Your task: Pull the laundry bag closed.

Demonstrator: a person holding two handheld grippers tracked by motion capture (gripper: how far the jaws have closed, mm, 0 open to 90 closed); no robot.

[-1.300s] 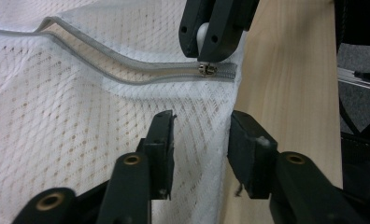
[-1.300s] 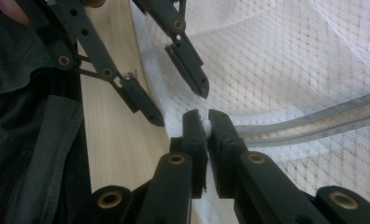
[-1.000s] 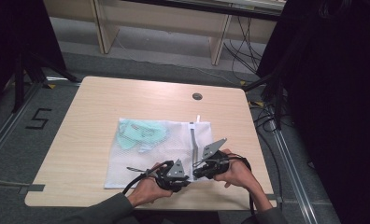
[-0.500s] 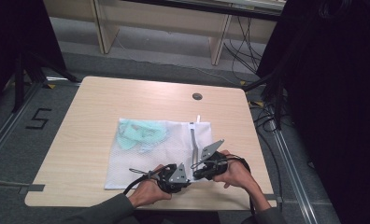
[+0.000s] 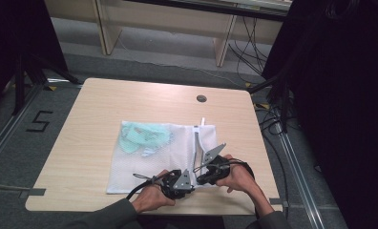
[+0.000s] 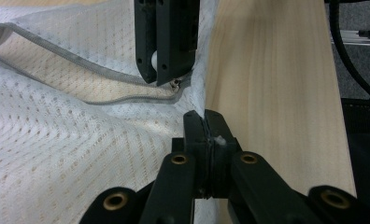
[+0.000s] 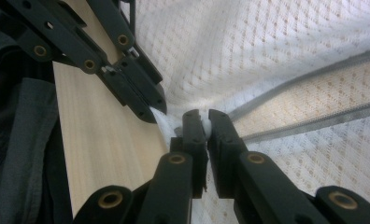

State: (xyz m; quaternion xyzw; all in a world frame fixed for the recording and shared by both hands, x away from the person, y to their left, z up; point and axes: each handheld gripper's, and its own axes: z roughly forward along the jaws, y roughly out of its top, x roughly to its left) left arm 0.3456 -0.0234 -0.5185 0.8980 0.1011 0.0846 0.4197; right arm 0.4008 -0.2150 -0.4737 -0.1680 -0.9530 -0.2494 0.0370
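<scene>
Mesh laundry bag [image 5: 153,157]: flat on worktop [image 5: 82,119], teal garment [image 5: 141,136] inside. Left gripper [image 6: 205,122] has just finished closing, now pinching the bag's near corner. Right gripper [image 7: 202,122] clamped on zipper end. Likely ready to work the zipper.

white mesh laundry bag [image 5: 151,155]: open-weave cloth, matt, grey fabric zip tape | pale wooden desk [image 5: 106,100]: smooth, fine grain, matt | black gripper jaws: matt plastic, brass-coloured rivets

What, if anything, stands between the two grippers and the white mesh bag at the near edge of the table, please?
Nothing visible does. The left gripper is already shut on the mesh bag at its near corner, and the right gripper is shut on a small white piece by the zipper end.
</scene>
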